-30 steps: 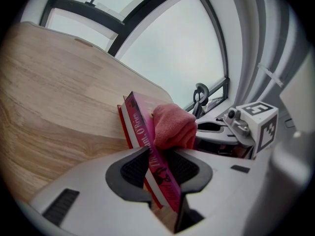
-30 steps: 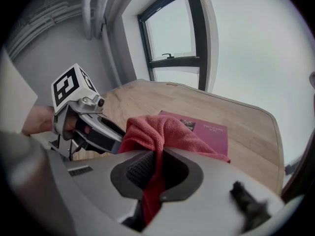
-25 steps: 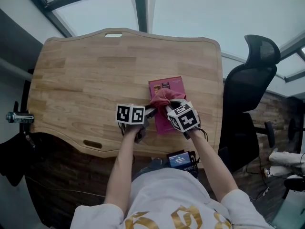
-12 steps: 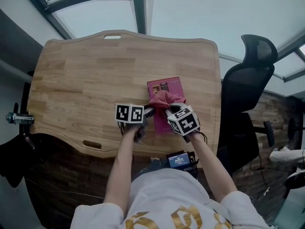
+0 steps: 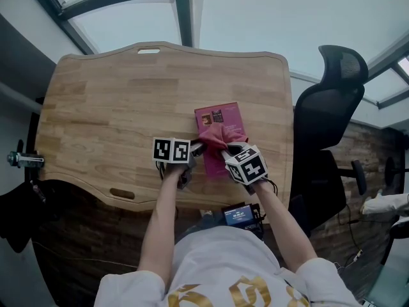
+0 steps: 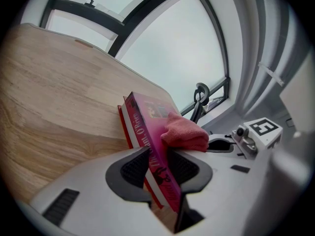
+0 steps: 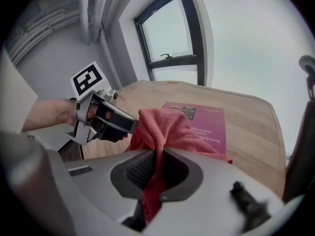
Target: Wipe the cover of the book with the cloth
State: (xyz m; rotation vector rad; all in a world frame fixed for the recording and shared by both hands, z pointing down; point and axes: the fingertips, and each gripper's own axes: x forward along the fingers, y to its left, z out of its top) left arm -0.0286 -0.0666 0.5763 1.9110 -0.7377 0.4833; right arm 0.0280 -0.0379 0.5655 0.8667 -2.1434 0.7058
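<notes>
1. The book [image 5: 220, 115] lies on the table [image 5: 121, 88], closer to the table's right and front edges than to its left edge. Wide bare wood is left open to the book's left and beyond its far end.
2. Only a narrow strip of wood is left to the book's right. A chair [image 5: 329, 101] stands past the table edge on that side.
3. The left gripper [image 6: 158, 168] is clamped on the book. The spine edge is pinched between its two pads at the book's near end, so the jaws are parted only by the book's thickness.
4. The right gripper [image 7: 156, 168] is clenched on the cloth [image 7: 165, 124]. A fold is squeezed in the narrow gap between its jaws, and a tail of it hangs below them.
5. The rest of the cloth is bunched on the cover over the book's near half, just beside the left gripper's tip. The far half of the cover is left bare.
6. The lettered spine and the page edges under the cover are shown only in the left gripper view.
7. The printed cover face and the hand around the left gripper's handle are shown only in the right gripper view.
8. The table's whole outline, both forearms and the chair are given only by the head view.
</notes>
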